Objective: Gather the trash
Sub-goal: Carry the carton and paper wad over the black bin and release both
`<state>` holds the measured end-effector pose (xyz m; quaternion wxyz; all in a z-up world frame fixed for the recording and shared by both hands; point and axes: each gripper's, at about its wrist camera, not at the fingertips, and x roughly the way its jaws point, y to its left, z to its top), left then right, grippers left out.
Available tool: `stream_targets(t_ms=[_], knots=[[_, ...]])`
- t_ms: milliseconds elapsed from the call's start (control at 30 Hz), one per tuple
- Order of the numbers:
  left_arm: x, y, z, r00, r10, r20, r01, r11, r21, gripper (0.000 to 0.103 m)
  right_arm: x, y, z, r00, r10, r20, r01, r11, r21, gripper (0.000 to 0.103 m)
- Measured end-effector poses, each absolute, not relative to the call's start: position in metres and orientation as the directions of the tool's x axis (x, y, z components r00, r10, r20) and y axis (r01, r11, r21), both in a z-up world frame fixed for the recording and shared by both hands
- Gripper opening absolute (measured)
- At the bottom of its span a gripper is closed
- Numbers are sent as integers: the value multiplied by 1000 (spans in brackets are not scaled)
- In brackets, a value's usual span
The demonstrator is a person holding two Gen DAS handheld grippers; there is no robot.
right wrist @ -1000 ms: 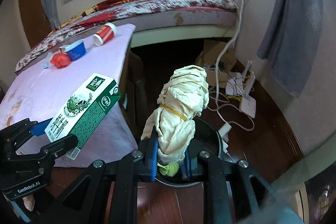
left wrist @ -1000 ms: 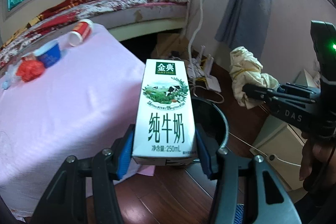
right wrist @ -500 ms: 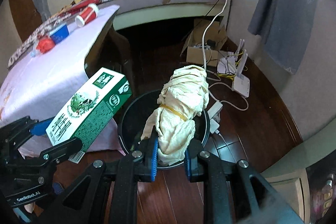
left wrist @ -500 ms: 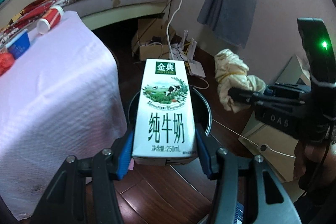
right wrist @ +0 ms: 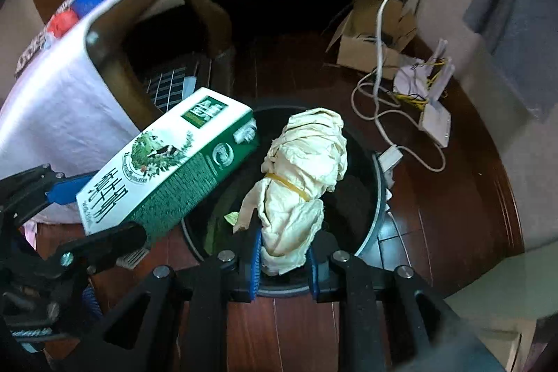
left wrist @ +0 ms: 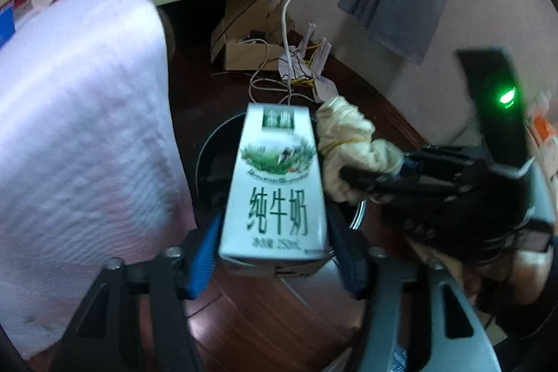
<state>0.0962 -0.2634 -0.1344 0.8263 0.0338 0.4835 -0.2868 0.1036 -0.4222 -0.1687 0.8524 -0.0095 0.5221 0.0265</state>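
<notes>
- The left gripper, its jaws just widening, stands slack around the milk carton, above the black bin.
- The right gripper, jaws also just parting, loosely flanks the crumpled paper wad, at the carton's three o'clock.

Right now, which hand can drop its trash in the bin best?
Right. Its gripper, jaws just opening, has the paper wad right over the bin. The left gripper's carton hangs over the rim.
</notes>
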Motion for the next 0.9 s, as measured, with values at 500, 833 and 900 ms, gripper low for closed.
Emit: stream_targets(t_ms=[500, 833, 900], knots=[[79, -229, -114, 467, -338, -817, 410, 901, -138, 96, 77, -430, -143, 488, -140, -862, 76, 990, -118, 103], [58, -190, -61, 560, -326, -761, 378, 919, -115, 96, 57, -397, -81, 581, -122, -805, 98, 992, -80, 103], [56, -181, -54, 578, -320, -751, 364, 924, -114, 96, 52, -386, -68, 605, -112, -789, 95, 993, -68, 103]])
